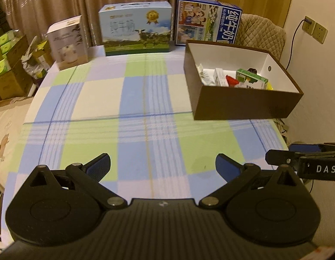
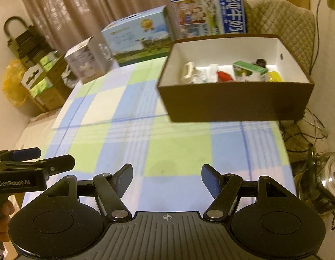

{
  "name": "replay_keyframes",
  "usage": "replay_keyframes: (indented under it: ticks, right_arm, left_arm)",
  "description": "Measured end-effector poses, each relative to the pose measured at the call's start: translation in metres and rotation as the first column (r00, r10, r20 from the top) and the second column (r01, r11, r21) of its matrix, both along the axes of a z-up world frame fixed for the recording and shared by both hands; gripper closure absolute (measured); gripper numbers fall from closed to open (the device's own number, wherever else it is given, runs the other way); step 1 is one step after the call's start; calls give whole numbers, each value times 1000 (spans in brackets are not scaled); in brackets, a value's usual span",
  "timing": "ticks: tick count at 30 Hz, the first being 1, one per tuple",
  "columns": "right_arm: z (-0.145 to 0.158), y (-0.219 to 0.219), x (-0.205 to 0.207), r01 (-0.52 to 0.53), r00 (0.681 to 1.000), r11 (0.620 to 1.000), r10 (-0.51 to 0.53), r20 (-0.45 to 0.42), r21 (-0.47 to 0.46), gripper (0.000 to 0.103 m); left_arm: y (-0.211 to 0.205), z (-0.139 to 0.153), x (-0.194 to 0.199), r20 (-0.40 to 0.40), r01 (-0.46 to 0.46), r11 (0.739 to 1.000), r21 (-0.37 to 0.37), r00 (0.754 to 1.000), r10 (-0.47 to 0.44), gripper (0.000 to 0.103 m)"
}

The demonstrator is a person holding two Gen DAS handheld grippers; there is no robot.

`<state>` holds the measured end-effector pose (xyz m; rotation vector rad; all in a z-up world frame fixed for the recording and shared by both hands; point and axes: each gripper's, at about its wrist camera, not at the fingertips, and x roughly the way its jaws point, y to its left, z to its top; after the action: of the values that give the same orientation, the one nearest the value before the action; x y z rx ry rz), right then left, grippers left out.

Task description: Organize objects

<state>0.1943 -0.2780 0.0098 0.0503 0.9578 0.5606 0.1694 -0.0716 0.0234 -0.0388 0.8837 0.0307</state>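
A brown storage box (image 1: 243,104) with a white inside stands at the table's far right; it also shows in the right wrist view (image 2: 234,104). It holds several small items, among them a green carton (image 1: 252,78) (image 2: 249,70), a red packet (image 1: 231,80) (image 2: 224,75), a yellow item (image 2: 275,75) and white packets (image 1: 208,77). My left gripper (image 1: 162,165) is open and empty above the near table. My right gripper (image 2: 167,178) is open and empty, near the front edge; it also shows in the left wrist view (image 1: 277,152).
Three cartons stand along the table's far edge: a grey one (image 1: 68,43), a blue cow-print one (image 1: 137,30) and a blue milk one (image 1: 208,21). A quilted chair (image 1: 262,34) is behind the box. Stacked boxes (image 1: 9,65) are on the left, a metal kettle (image 2: 332,177) on the floor right.
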Motion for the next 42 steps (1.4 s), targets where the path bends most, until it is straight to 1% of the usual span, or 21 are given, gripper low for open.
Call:
replay_keyframes:
  ticks: [11, 20, 30, 42]
  right_arm:
    - [1, 21, -69, -23, 1000, 1000, 23, -6, 2, 35]
    - [0, 36, -107, -39, 999, 999, 39, 1, -8, 35]
    - [1, 48, -130, -50, 999, 999, 50, 14, -20, 35]
    - [1, 56, -140, -59, 998, 998, 59, 19, -25, 35]
  left_arm:
    - [30, 0, -74, -13, -25, 1000, 1, 1000, 25, 1]
    - [44, -2, -110, -16, -32, 999, 0, 999, 32, 1]
    - [55, -3, -132, -10, -43, 999, -8, 999, 43, 1]
    - [62, -3, -142, -1, -56, 998, -11, 998, 56, 1]
